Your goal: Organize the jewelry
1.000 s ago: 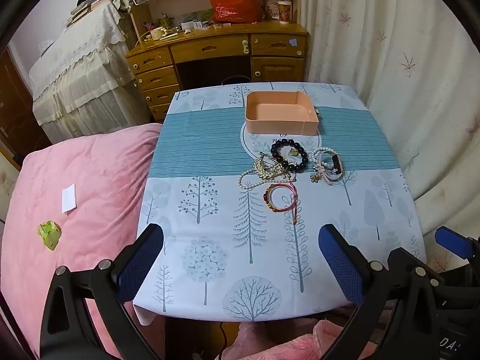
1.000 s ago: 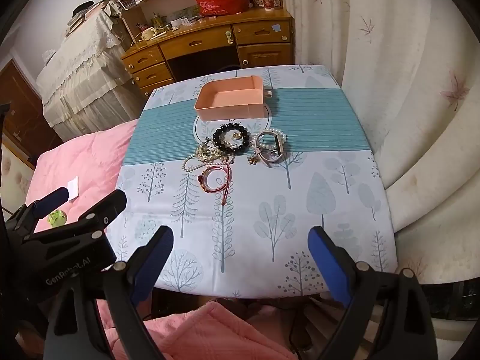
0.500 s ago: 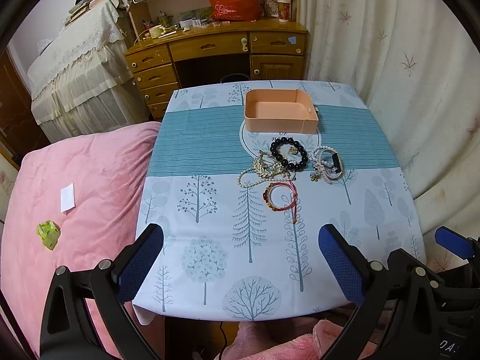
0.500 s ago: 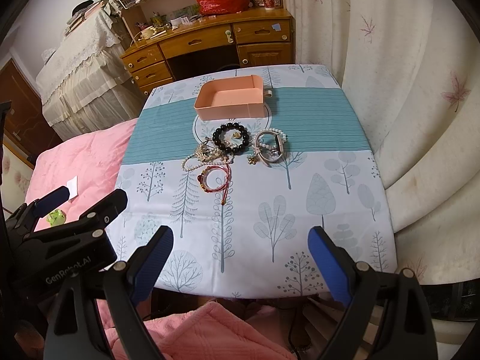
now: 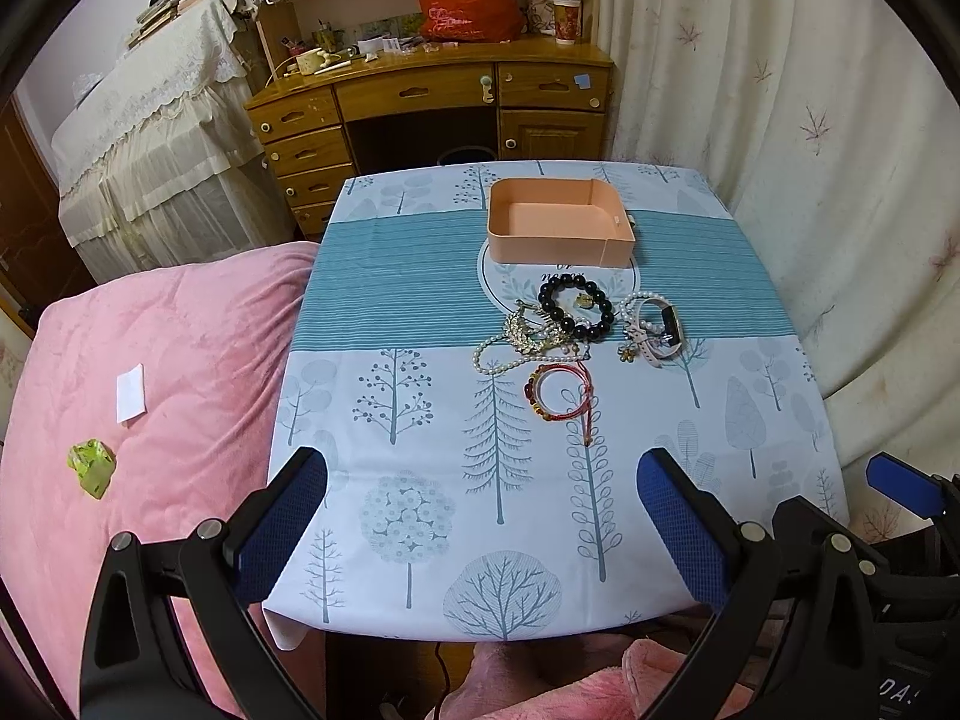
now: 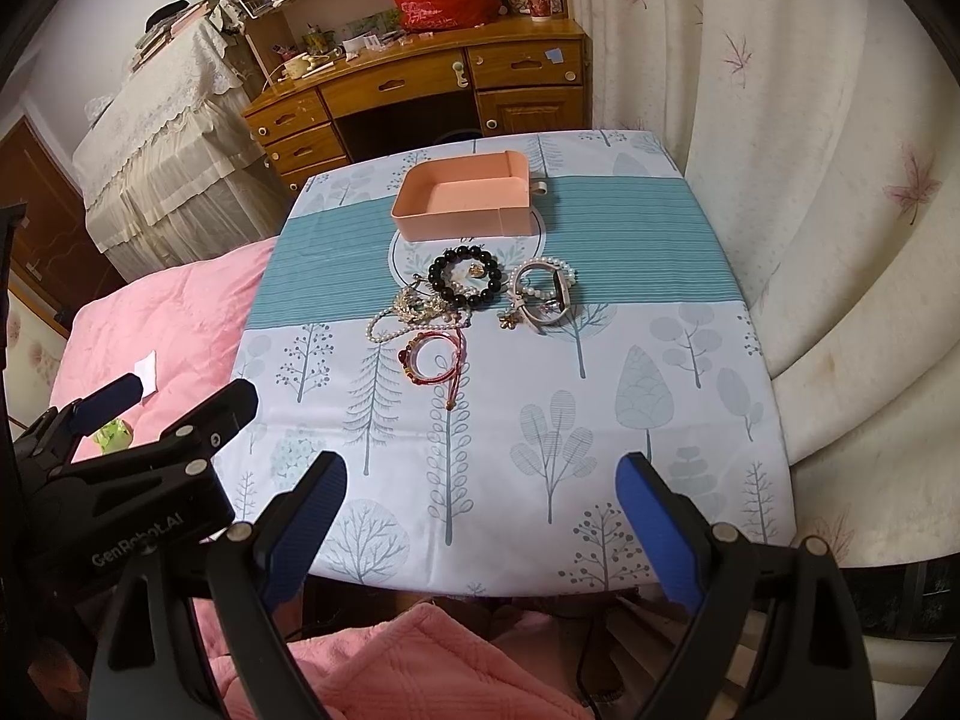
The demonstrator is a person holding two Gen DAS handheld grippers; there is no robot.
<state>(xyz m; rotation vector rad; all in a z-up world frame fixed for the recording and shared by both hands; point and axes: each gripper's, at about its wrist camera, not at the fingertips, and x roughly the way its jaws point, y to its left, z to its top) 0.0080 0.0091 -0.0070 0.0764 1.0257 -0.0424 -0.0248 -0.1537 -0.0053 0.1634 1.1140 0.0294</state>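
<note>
An empty peach tray [image 5: 558, 228] [image 6: 465, 204] stands at the far middle of the table. In front of it lies a cluster of jewelry: a black bead bracelet [image 5: 577, 307] [image 6: 465, 276], a pearl and gold tangle [image 5: 522, 342] [image 6: 414, 313], a red cord bracelet [image 5: 561, 399] [image 6: 435, 360], and a pearl bracelet with a pink band [image 5: 651, 330] [image 6: 543, 294]. My left gripper [image 5: 480, 516] is open and empty above the table's near edge. My right gripper [image 6: 480, 516] is open and empty, also near that edge.
The table wears a tree-print cloth [image 5: 420, 420] [image 6: 600, 396]. A pink bed [image 5: 150, 372] lies to the left, a curtain [image 5: 840, 120] to the right, a wooden desk [image 5: 432, 102] behind. The left gripper's body shows in the right wrist view [image 6: 132, 462].
Both views have crept slightly forward and down toward the table. Nothing on the table has moved; both grippers stay open.
</note>
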